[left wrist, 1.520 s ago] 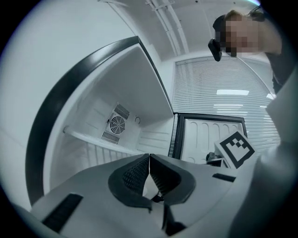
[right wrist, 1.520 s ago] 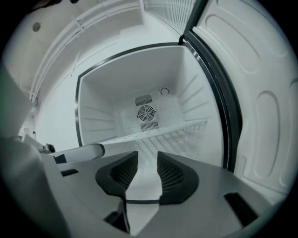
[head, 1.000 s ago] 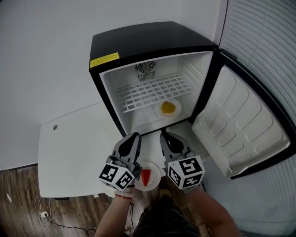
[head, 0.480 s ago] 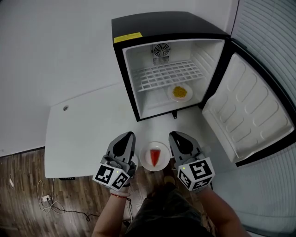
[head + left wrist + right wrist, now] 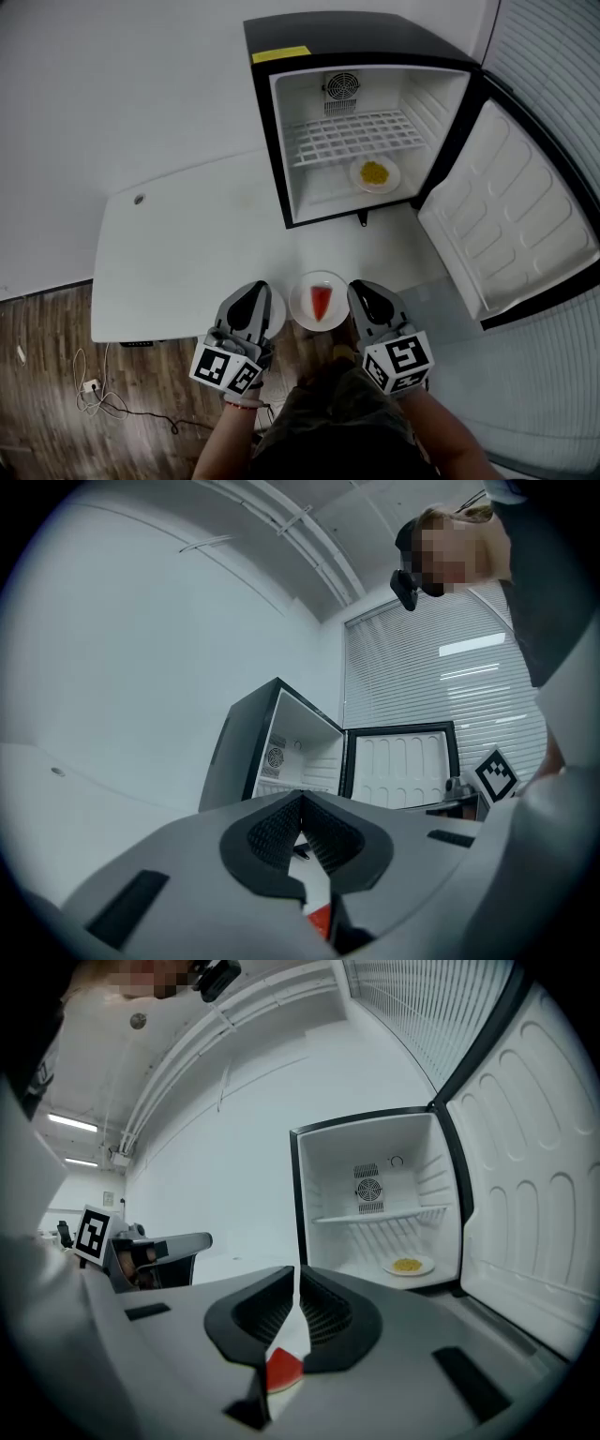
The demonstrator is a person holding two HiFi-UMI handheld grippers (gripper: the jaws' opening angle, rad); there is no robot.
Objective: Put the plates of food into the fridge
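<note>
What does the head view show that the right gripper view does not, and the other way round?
Only the head view: the wooden floor and the yellow label on the fridge. Only the right gripper view: the ceiling lights. Both: the open fridge, the plate of yellow food inside it, and the plate with a red slice, gripped by the left gripper and the right gripper.

White table (image 5: 178, 253), left of centre, with a small round grommet (image 5: 139, 199) near its far corner. Wooden floor (image 5: 47, 375), lower left, with loose cables (image 5: 103, 403) and a plug lying on it. Plain white wall (image 5: 112, 84), upper left; window blinds (image 5: 553, 56), upper right.
</note>
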